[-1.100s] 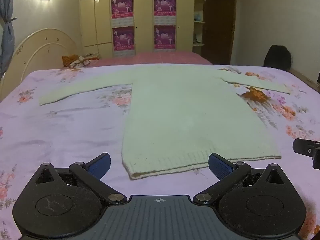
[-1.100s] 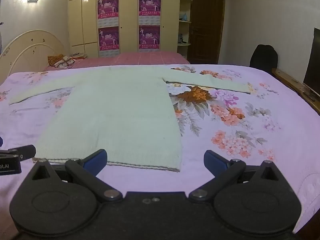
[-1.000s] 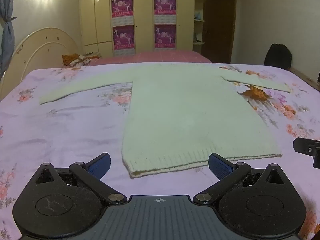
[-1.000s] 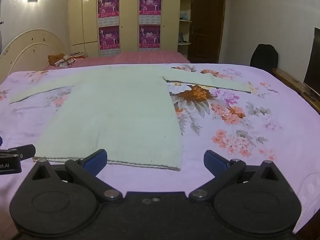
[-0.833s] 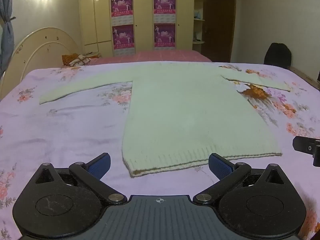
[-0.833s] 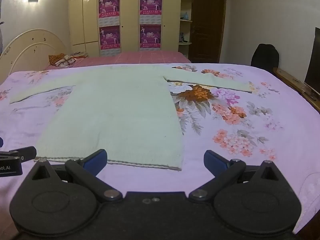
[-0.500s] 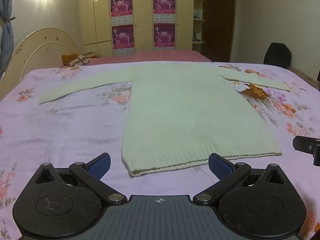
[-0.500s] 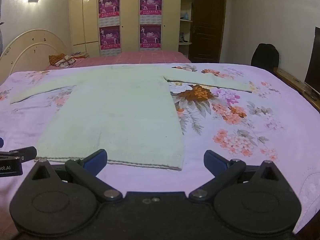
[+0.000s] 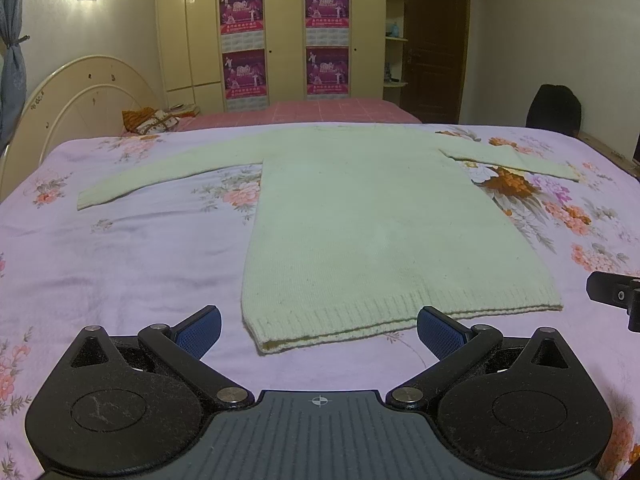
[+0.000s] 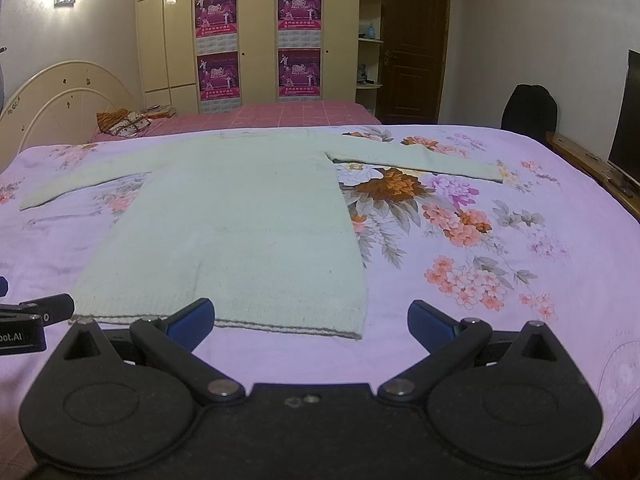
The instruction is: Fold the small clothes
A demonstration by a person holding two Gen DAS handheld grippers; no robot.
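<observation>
The pale green sweater (image 9: 384, 232) lies flat, hem nearest, body running away from the spread, empty left gripper (image 9: 319, 326) and right gripper (image 10: 311, 316).

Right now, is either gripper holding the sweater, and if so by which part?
Neither. The left gripper and right gripper are both open, short of the hem of the sweater, which lies flat on the bed.

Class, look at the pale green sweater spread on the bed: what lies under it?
The sweater lies flat on a lilac floral bedsheet, which shows all around it. The sheet's pattern beneath the sweater is covered, and whether anything else lies there cannot be seen.
</observation>
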